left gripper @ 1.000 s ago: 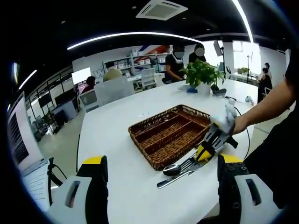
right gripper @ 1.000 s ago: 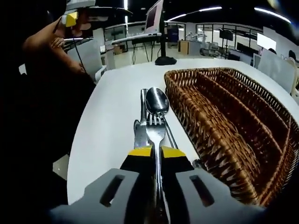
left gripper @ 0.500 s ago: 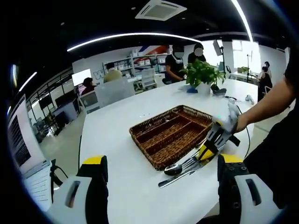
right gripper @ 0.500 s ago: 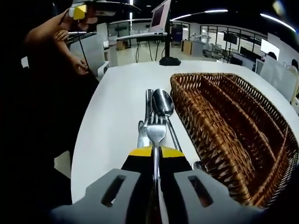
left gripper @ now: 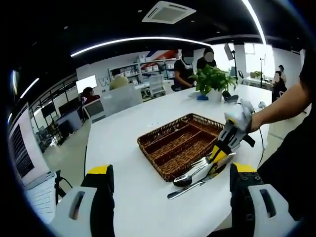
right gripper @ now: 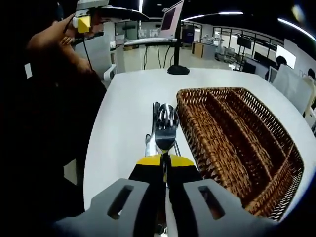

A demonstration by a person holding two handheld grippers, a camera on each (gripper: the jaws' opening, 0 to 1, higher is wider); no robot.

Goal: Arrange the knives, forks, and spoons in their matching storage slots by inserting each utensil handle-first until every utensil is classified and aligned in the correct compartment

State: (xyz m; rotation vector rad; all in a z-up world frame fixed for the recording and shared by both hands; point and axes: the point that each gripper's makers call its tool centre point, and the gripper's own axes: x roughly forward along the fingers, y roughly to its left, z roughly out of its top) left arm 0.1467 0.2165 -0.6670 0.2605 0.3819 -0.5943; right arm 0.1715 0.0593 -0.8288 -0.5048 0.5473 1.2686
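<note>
While the wicker tray (right gripper: 232, 143) at centre right of the right gripper view holds nothing in its slots, I judge sorting barely begun. My right gripper (right gripper: 165, 159) is clenched on the fork (right gripper: 166, 129), its long axis running up the frame, tines away. Spoon (left gripper: 182, 180) and knife (left gripper: 187, 188) lie beside the tray. My left gripper (left gripper: 170, 170) hangs released.

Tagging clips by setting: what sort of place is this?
Most likely an open-plan office: a big white table, a monitor on a stand, shelving along the far wall and a ceiling air-con vent, with people standing and sitting around.
</note>
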